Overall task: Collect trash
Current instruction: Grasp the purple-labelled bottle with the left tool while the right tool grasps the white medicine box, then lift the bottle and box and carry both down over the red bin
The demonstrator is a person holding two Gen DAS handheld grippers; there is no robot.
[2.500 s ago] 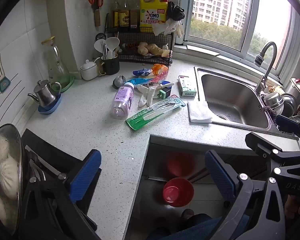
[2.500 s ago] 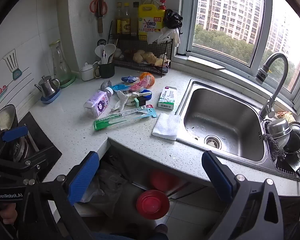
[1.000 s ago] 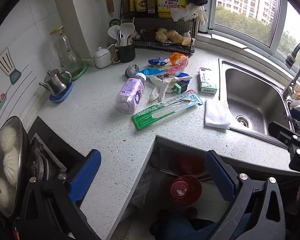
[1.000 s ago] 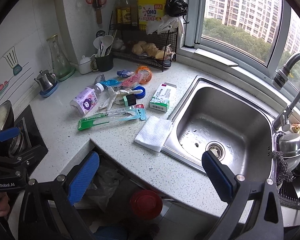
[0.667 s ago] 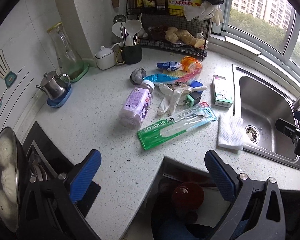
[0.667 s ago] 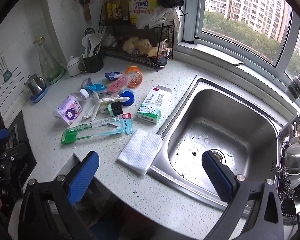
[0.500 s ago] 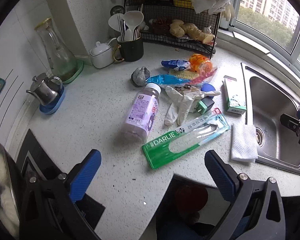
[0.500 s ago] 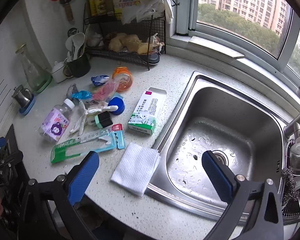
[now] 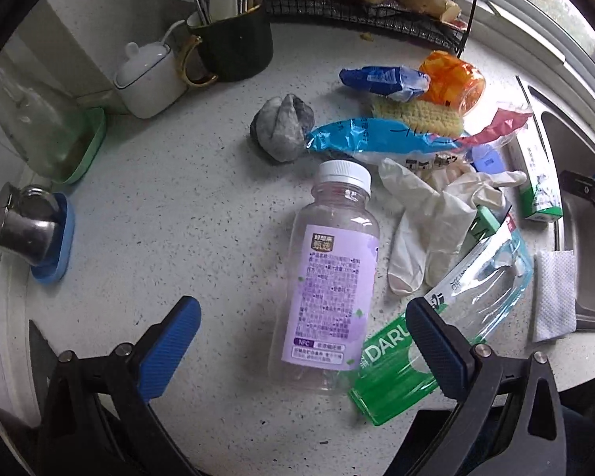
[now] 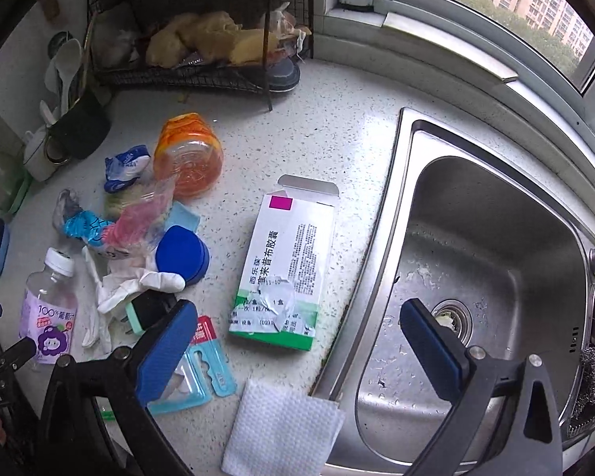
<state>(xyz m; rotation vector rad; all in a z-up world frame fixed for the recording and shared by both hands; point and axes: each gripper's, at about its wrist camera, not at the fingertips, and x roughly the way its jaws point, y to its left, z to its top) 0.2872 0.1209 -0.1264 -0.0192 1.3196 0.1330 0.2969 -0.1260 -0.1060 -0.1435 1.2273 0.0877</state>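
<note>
L tool (image 9: 303,343) agape over bottle (image 9: 327,277) | R tool (image 10: 297,337) agape, box (image 10: 285,265) nr sink edge (image 10: 396,218)

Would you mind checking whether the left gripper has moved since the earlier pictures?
Yes. The left gripper has come forward and down over the counter: the clear purple-labelled plastic bottle, lying unmoved beside the dark green utensil mug, now sits between its open jaws.

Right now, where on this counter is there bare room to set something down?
Bare counter lies left of the plastic bottle, out to the steel teapot, and between the orange jar, medicine box and sink. It is crowded where wrappers, white gloves and the toothbrush pack overlap.
</note>
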